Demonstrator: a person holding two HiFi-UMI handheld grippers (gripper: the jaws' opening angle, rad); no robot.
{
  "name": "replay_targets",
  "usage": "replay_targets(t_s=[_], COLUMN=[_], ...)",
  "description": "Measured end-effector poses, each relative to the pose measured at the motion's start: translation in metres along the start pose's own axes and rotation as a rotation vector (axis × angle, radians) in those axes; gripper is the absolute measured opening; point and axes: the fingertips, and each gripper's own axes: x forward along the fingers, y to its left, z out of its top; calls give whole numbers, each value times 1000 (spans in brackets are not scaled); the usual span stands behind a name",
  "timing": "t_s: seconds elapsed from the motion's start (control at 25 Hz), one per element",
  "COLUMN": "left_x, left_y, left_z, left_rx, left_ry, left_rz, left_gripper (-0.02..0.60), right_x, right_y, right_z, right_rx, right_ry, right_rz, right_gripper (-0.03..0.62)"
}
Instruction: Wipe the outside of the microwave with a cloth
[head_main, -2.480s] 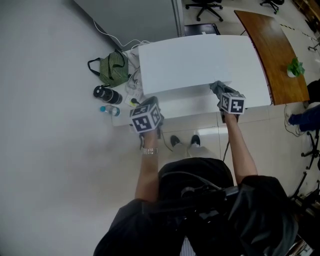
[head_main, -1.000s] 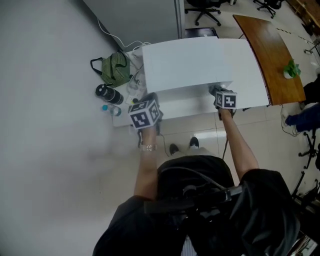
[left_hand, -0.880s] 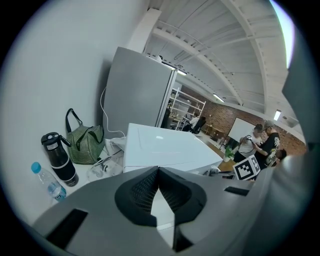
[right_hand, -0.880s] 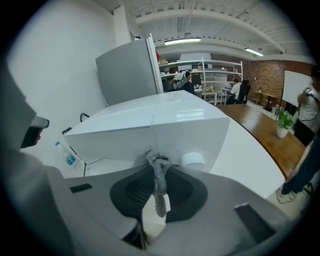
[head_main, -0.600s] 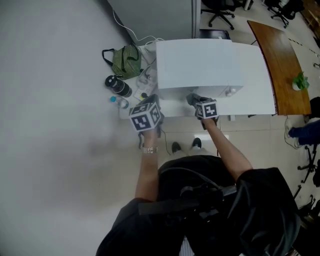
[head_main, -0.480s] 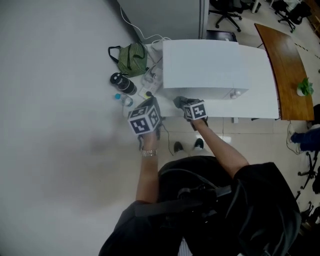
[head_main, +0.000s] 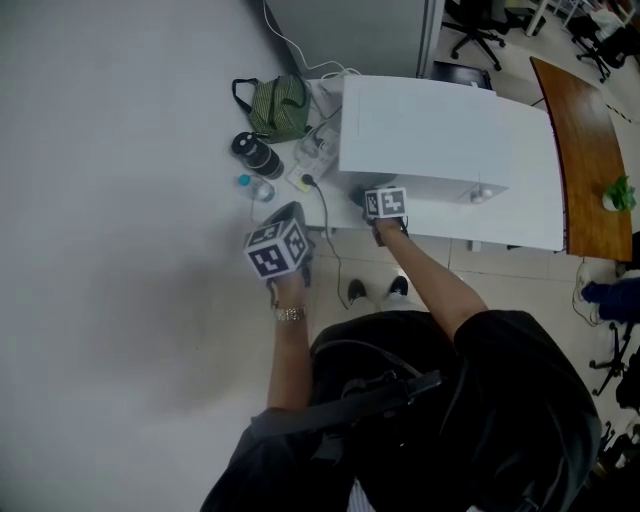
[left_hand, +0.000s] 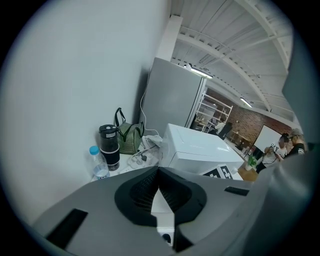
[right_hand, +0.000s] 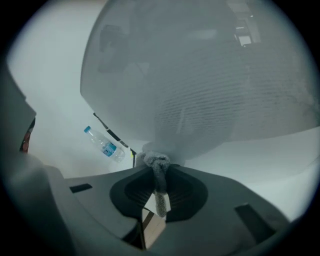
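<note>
the microwave is a white box sitting on a white table, and i'm working at its front left corner. the cloth is a small grey bunched-up rag, and my right gripper has its fingers clamped on it, with a knot of cloth poking out past the tips and a strip hanging down between the jaws. in the right gripper view that knot is pushed right up against the microwave's door, whose meshy window fills most of the picture. my left gripper isn't doing anything: its fingers are pressed together with nothing between them, and in the head view it hangs out in front of the table's left end, clear of the microwave and not touching it. on the table to the left of the microwave there's a green striped bag, a black tumbler and a little water bottle with a blue cap, plus a tangle of cables, one of them running off the table edge. behind all that stands a tall grey cabinet. off to the right is a wooden table with a small green plant on it.
</note>
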Motion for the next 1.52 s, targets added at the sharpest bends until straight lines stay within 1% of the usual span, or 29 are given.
replay_targets(t_s=[0.08, 0.2, 0.48, 0.6, 0.68, 0.8, 0.92, 1.04, 1.16, 1.28, 1.36, 1.52], left_x=[5, 17, 44, 47, 46, 44, 43, 39, 33, 26, 17, -10], left_y=[-10, -34, -99, -119, -127, -130, -129, -130, -132, -143, -153, -178], left_z=[2, 4, 3, 4, 3, -2, -14, -31, -44, -50, -57, -68], left_rx=[6, 26, 85, 98, 108, 126, 130, 113, 106, 111, 125, 163], left_ry=[1, 8, 29, 35, 39, 51, 74, 106, 131, 128, 128, 117], left_rz=[-23, -78, -231, -279, -304, -326, -347, -379, -399, -418, -432, -443], left_gripper=[-6, -6, -6, -6, -6, -6, -6, -6, -6, -6, -6, -6], right_x=[-14, -41, -107, -130, -142, -159, -178, -197, -220, -245, -257, -277], right_y=[-27, -71, -178, -207, -211, -189, -144, -88, -37, -7, 13, 34], right_z=[-5, -13, -30, -34, -35, -28, -10, 3, 9, 10, 7, -6], right_rx=[7, 42, 168, 211, 249, 295, 288, 212, 119, 55, 8, -54], right_ry=[5, -6, -62, -87, -115, -185, -282, -341, -383, -419, -425, -437], right_rz=[-26, -72, -257, -320, -321, -269, -197, -140, -124, -127, -106, -72], right_gripper=[44, 44, 44, 44, 44, 44, 46, 46, 46, 46, 46, 46])
